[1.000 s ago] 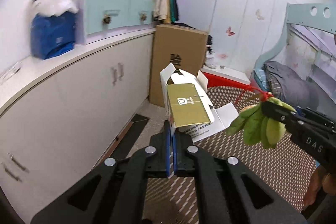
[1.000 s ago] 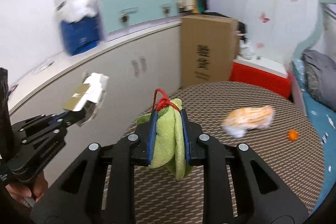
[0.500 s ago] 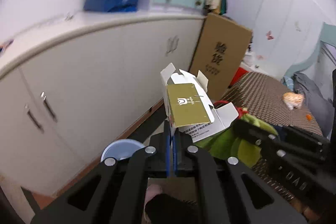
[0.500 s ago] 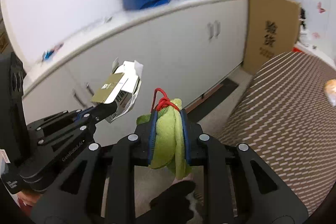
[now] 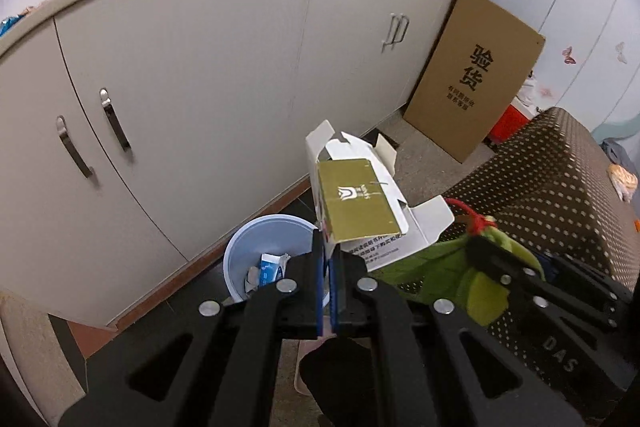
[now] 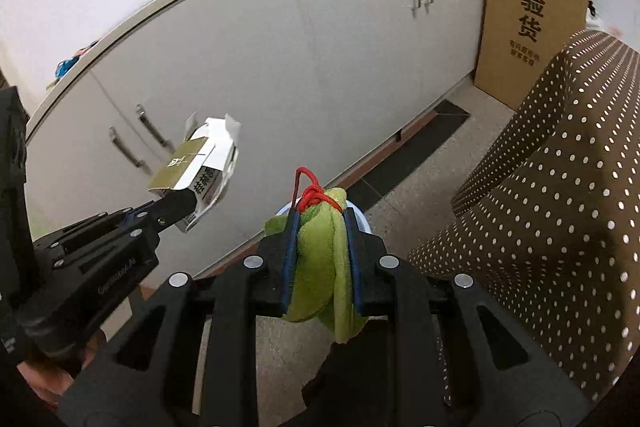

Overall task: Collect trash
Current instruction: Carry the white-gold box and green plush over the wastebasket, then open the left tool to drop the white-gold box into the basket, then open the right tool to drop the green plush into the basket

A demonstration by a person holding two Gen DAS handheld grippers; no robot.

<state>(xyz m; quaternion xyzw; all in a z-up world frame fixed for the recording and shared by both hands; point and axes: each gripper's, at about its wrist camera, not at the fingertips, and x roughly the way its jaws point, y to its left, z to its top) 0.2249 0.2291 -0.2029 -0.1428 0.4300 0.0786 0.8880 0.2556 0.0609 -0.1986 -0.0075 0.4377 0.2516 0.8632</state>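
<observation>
1. Since the earlier frame both grippers swung from the table toward the floor; a blue bin [image 5: 267,259] now shows below.
2. The left gripper [image 5: 329,269] is clenched on an opened carton [image 5: 362,205], the right gripper [image 6: 322,259] on a green leaf bundle [image 6: 324,267].
3. Risk: the wide carton flaps may catch the bin rim and fall outside.

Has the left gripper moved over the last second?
Yes. The left gripper, shut on the gold carton, swung down-left from the cardboard box to the blue bin.
</observation>
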